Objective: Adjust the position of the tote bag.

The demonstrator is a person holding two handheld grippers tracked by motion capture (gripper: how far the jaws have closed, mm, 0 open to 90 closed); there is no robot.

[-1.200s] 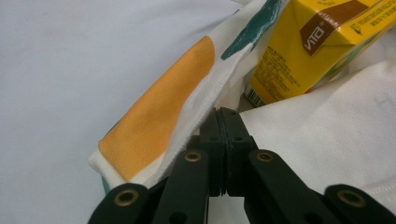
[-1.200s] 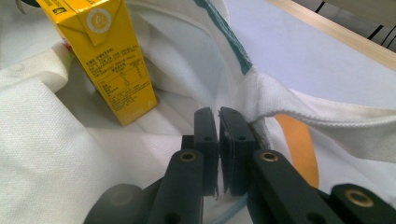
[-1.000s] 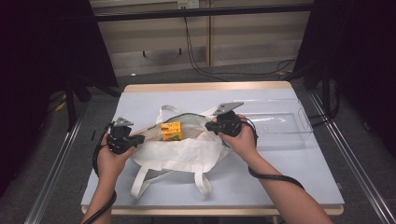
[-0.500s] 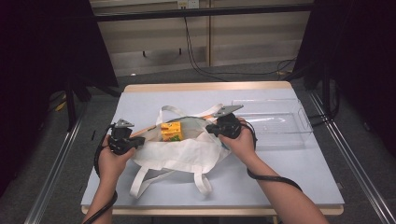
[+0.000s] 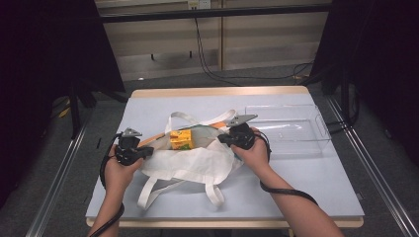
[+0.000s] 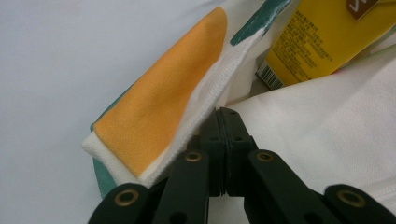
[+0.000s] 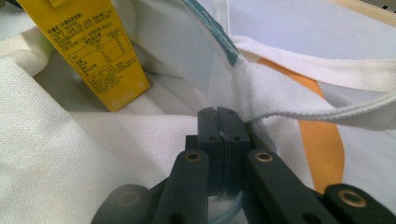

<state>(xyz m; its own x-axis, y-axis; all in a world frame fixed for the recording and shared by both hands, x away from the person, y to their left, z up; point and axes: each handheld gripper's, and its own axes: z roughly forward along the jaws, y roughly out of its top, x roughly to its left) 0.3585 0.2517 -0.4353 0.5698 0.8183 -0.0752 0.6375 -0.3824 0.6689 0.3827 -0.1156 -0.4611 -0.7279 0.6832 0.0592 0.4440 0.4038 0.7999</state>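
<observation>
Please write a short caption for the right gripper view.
Right gripper shut on the white cloth tote bag, yellow drink carton standing inside.

The bag (image 5: 192, 160) mouth gapes between the claws, blocked only by the yellow carton (image 5: 180, 139). A clear tray (image 5: 296, 133) crowds the surface (image 5: 306, 182) at right; the near edge lies open.

A table (image 5: 163, 106) with a pale blue-grey top and light wooden edge is carrying two things: a white cloth bag (image 5: 190, 165) is lying near its middle, and a clear plastic tray (image 5: 291, 129) is sitting just right of the bag
</observation>
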